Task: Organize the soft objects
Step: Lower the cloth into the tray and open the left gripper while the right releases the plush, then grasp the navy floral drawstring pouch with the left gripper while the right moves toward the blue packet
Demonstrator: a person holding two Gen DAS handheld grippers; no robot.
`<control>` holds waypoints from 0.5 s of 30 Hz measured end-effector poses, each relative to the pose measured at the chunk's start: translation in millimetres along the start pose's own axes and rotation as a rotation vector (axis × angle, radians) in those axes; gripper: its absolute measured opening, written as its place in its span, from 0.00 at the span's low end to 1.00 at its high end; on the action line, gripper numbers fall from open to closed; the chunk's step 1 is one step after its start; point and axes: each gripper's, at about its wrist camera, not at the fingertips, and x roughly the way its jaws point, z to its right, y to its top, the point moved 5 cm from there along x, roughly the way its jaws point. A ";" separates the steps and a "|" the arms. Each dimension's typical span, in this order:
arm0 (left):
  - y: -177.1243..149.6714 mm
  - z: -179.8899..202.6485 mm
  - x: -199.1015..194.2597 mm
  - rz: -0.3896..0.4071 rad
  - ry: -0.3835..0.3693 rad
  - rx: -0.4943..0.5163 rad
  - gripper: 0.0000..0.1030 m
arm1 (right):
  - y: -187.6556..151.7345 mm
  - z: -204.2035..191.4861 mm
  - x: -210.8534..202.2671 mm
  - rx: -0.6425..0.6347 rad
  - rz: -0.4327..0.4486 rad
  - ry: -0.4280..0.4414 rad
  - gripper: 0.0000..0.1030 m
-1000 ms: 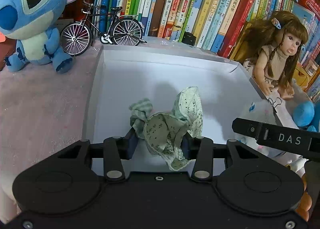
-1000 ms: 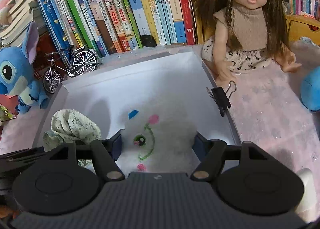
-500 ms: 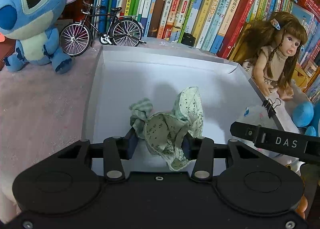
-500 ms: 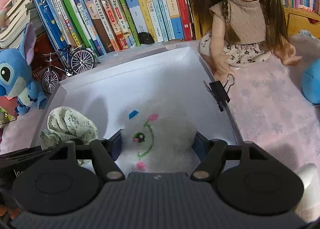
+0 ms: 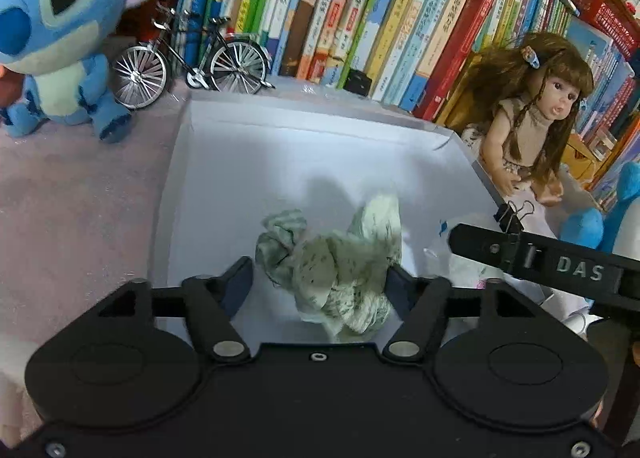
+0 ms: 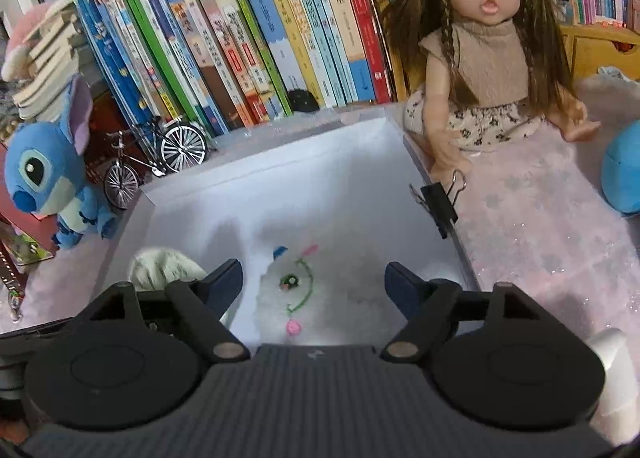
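Note:
A white box (image 5: pixel 280 146) lies on the pink cloth in front of the books. My left gripper (image 5: pixel 320 278) is open over the box's near end; a crumpled green floral cloth (image 5: pixel 340 266) lies loose between its fingers, touching the right one. My right gripper (image 6: pixel 314 278) is open and empty over the same box (image 6: pixel 280 194). Below it lies a white fluffy cloth with embroidered flowers (image 6: pixel 296 290). The green cloth (image 6: pixel 164 266) shows at its left. The right gripper's side, marked DAS (image 5: pixel 560 262), crosses the left wrist view.
A blue plush toy (image 5: pixel 56 38) and a model bicycle (image 5: pixel 188 62) stand left of the box. A doll (image 6: pixel 480 58) sits at its right, beside a black binder clip (image 6: pixel 440 202) on the box wall. A row of books (image 5: pixel 360 10) stands behind. A blue plush (image 6: pixel 624 170) lies far right.
My left gripper has opened and let go of the green cloth, which now sags in the box. The right gripper has drawn back a little over the white cloth.

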 end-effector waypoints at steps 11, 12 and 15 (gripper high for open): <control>-4.8 -2.7 -48.5 0.082 0.019 0.013 0.75 | -12.8 9.9 -55.0 -0.019 0.106 0.050 0.89; -6.0 -3.2 -53.9 0.089 0.017 0.016 0.75 | -14.6 11.0 -59.4 -0.020 0.112 0.052 0.89; -10.1 -3.4 -71.8 0.116 0.010 0.023 0.76 | -21.4 12.8 -74.8 -0.032 0.133 0.063 0.89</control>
